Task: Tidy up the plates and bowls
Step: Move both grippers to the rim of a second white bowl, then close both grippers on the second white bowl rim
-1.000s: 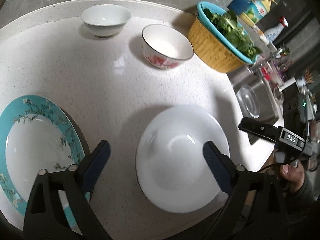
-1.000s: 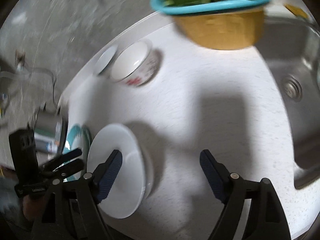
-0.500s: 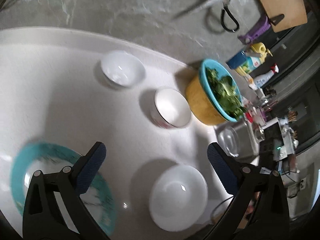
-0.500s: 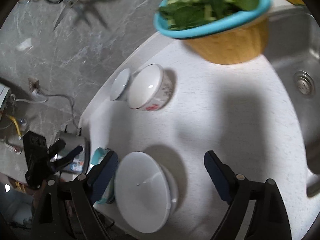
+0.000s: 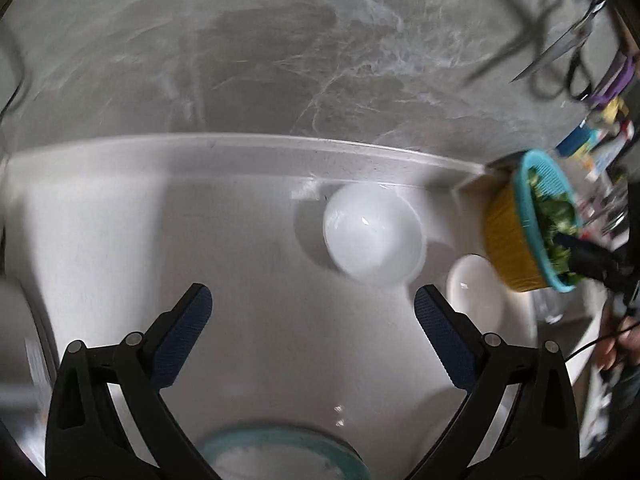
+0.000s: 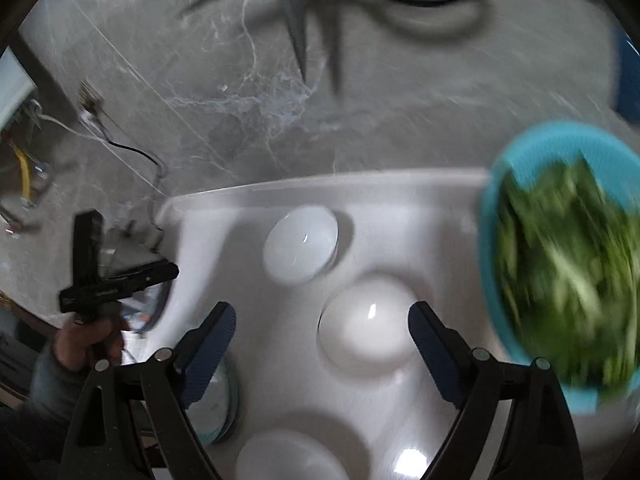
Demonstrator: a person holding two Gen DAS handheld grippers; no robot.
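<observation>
Left wrist view, blurred: left tool (image 5: 312, 308) spread wide, nothing pinched, held above white counter (image 5: 100, 240). Teal-rimmed plate (image 5: 280, 454) seen at bottom centre, between tool arms. White bowl (image 5: 374, 234) seen at centre, near back edge. Second bowl (image 5: 476, 300) at right, just beside yellow basket (image 5: 510, 240) of greens.

Right wrist view: left hand (image 6: 86, 340) seen at lower left. Right tool (image 6: 322, 330) spread, nothing pinched; second bowl (image 6: 366, 326) framed between its pads, below them. White plate (image 6: 288, 458) seen at bottom edge.
</observation>
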